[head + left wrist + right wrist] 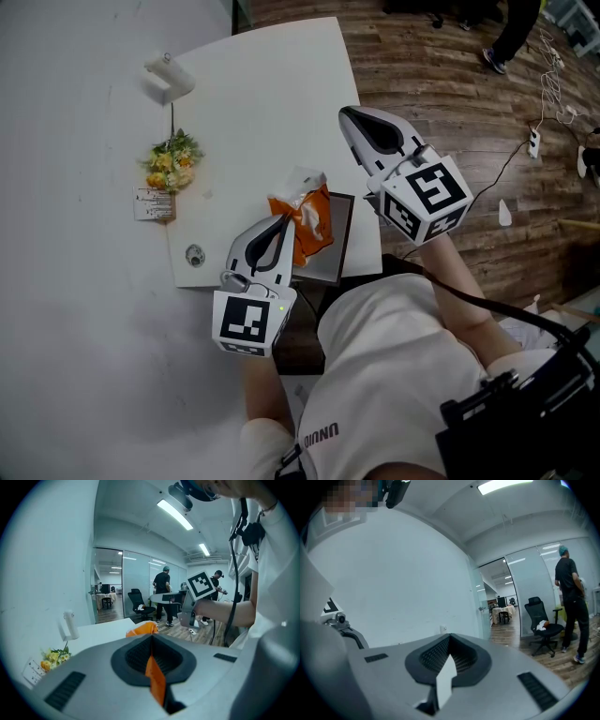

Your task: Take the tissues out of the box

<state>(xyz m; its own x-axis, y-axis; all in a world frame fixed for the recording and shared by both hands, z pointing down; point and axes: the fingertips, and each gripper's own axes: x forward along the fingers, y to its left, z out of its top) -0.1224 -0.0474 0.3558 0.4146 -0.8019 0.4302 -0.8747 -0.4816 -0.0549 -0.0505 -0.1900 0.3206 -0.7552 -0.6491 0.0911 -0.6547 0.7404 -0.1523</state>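
The left gripper [279, 228] is clamped tight on the orange tissue pack [311, 223], pinching a fold of its wrapper just above the near edge of the table [272, 94]. At the pack's 12 o'clock end a white tuft [306, 178] pokes out. Further off, at 2 o'clock, the right gripper [351, 118] hangs well clear of the pack, jaws pinched on 1 thin white sheet [446, 677]. The step looks like pulling tissues, 1 already free. Next: set this sheet aside, then go for the tuft while the left steadies the pack.
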